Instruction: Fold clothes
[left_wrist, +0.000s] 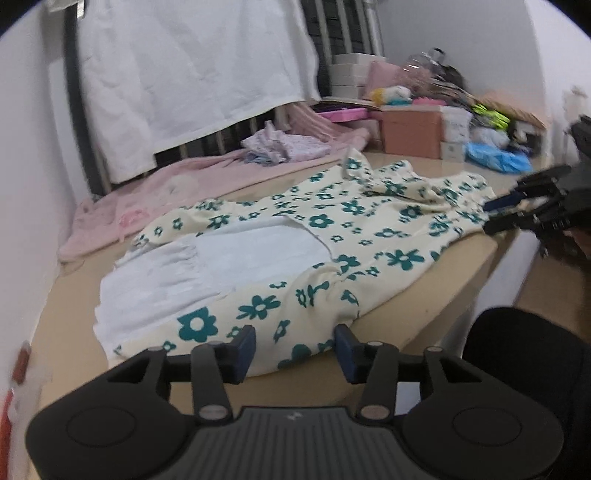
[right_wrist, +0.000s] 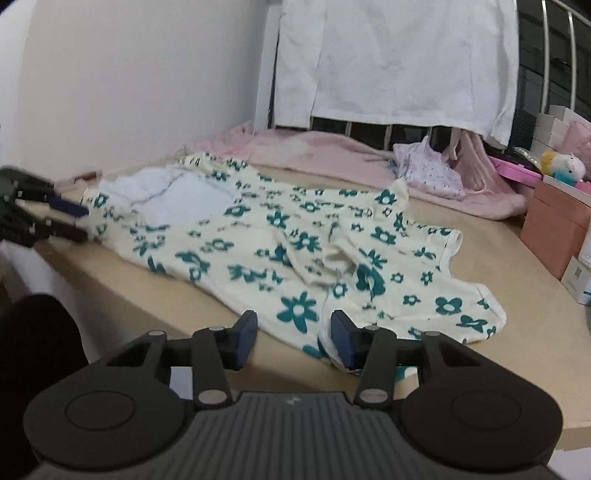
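Left gripper (left_wrist: 294, 349) fingers wide at floral garment (left_wrist: 332, 240) hem; right gripper (right_wrist: 293, 334) wide, table (right_wrist: 535, 332) edge

Cream garment (left_wrist: 354, 240) printed with teal flowers, its lining white. Beige table (right_wrist: 535, 332). Pale pink blanket (left_wrist: 147, 199) behind. White sheet (right_wrist: 399, 55) hanging. Salmon box (left_wrist: 410, 133). Blue bag (left_wrist: 495, 158). Black grippers with blue pads (left_wrist: 245, 349).

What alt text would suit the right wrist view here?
A cream dress with teal flowers lies spread and rumpled on a tan table, white lining showing at its far end. The open right gripper is at its near edge; the left gripper is at the far left edge.
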